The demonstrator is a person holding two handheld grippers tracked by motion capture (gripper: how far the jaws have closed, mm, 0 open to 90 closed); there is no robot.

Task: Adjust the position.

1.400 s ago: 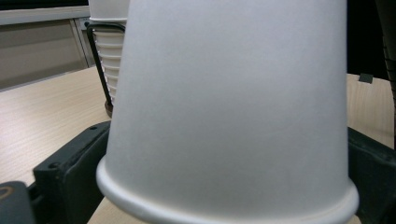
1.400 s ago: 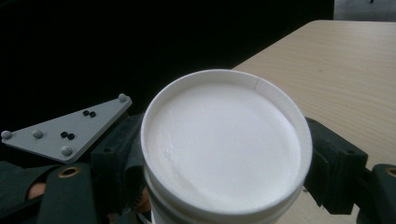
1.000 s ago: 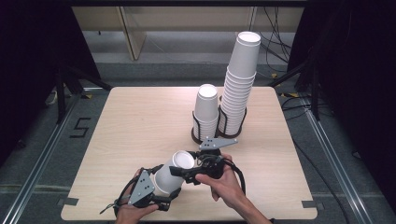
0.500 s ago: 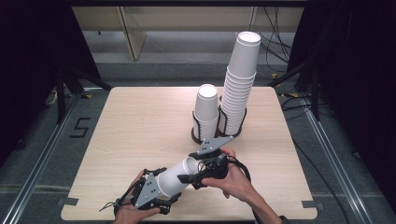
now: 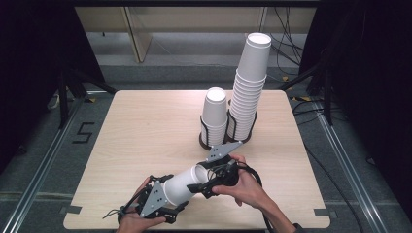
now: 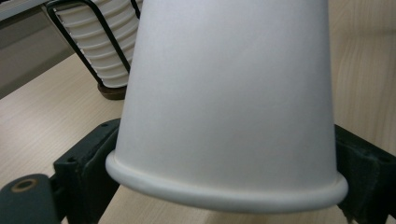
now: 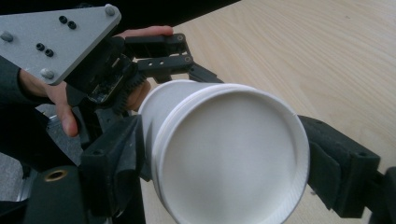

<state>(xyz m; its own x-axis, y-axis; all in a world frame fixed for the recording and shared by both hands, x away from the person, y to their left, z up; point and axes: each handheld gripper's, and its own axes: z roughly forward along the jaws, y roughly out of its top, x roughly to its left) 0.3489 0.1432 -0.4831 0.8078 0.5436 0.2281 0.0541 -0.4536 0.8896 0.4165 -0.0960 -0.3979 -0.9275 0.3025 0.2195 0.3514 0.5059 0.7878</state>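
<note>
Near the desk [image 5: 126, 131] edge, well in front of the wire cup holder [image 5: 214, 138], nested paper cups [image 5: 182, 184] lie sideways between both tools. The left tool [image 5: 158, 199] clamps one end, the right tool [image 5: 218, 177] the other, likely to separate them.

Left half of table: the pale wooden tabletop [image 5: 136, 131] lies bare; wide room to pass.
Back right: a tall stack of white paper cups [image 5: 249, 82] and a short stack of white paper cups [image 5: 215, 114], each in a black wire holder, block the way.
Near edge: the left gripper [image 5: 167, 201], right gripper [image 5: 214, 174] and the lying white paper cup [image 5: 184, 183] between them take up the space.
Right edge: a narrow bare strip beside the tall stack.
</note>
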